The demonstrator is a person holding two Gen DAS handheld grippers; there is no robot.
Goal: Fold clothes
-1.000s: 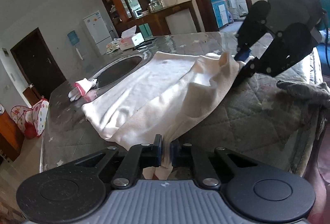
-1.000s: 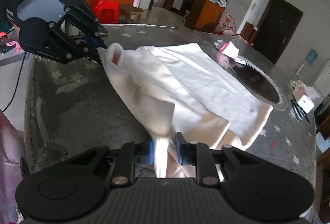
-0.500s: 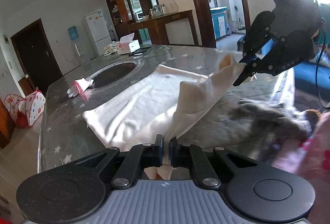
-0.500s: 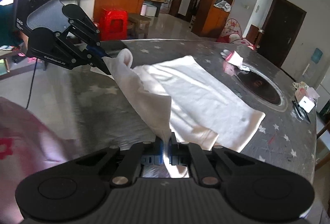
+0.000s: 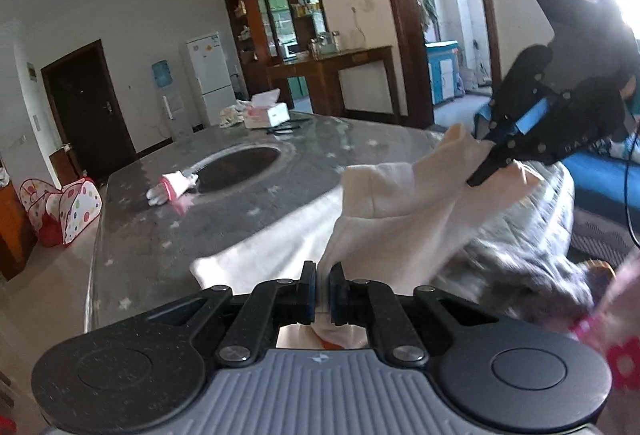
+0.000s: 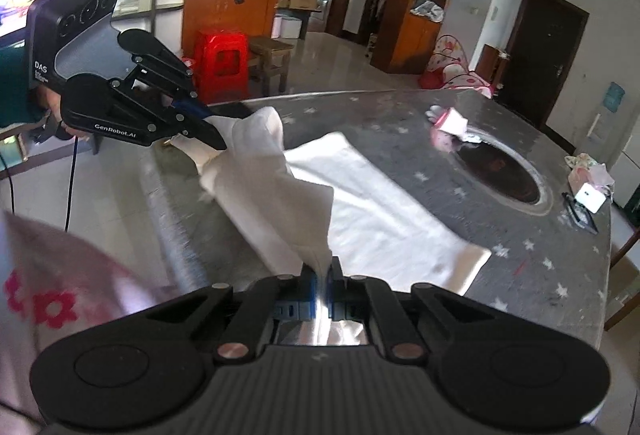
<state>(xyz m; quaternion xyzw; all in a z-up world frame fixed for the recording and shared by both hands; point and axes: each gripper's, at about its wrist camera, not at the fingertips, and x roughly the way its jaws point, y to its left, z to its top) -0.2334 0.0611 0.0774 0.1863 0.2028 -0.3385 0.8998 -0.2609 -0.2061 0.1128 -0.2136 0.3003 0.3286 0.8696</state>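
Observation:
A cream-white garment (image 5: 404, 219) (image 6: 372, 211) lies partly on the grey star-patterned table (image 5: 168, 235) (image 6: 540, 243), its near edge lifted off the surface. My left gripper (image 5: 323, 289) is shut on one corner of that edge; in the right wrist view it shows at the upper left as the left gripper (image 6: 212, 139). My right gripper (image 6: 322, 285) is shut on the other corner; the left wrist view shows the right gripper (image 5: 486, 167) at the upper right. The cloth stretches taut between both grippers.
A dark round recess (image 5: 236, 167) (image 6: 500, 171) sits in the table's middle, with a pink-and-white item (image 5: 172, 187) (image 6: 450, 123) beside it. A tissue box (image 5: 266, 113) stands at the far end. A grey cloth (image 5: 532, 275) lies near the table's edge. A red stool (image 6: 222, 65) stands on the floor.
Both grippers have risen and pulled back, lifting the garment's near edge off the table and drawing the cloth toward the near side. Both have stayed shut on it.

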